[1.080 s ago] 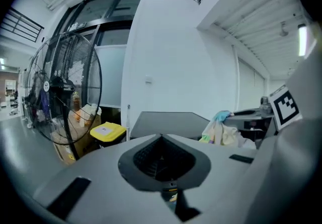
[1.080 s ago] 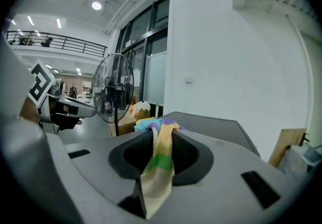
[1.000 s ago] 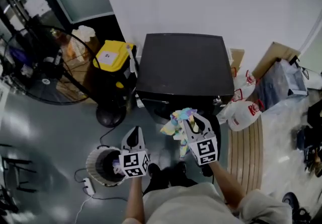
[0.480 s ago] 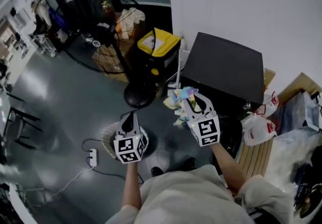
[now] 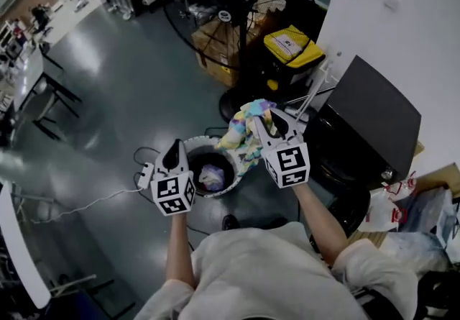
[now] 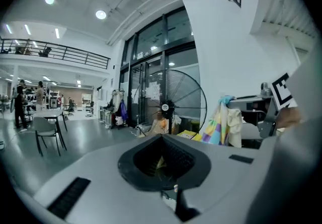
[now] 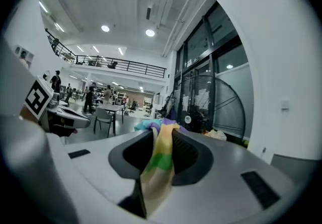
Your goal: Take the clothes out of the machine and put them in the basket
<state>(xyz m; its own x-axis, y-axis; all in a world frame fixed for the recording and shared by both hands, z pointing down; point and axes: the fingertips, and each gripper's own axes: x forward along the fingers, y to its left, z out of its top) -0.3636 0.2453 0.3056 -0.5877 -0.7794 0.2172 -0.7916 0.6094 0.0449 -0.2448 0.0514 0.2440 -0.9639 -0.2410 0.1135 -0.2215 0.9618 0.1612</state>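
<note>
Right gripper view: right gripper jaws clamped on a multicoloured cloth hanging between them; left gripper jaws together, empty.

The head camera is looking steeply down from above the person. It is taking in the left gripper and right gripper close below, with the basket on the floor and the fan farther off. Each gripper camera is riding close behind its own jaws and facing nearly level. Both are sharing the fan with the head view, and each is catching the other gripper at its edge. The left gripper view is also showing the cloth.
</note>
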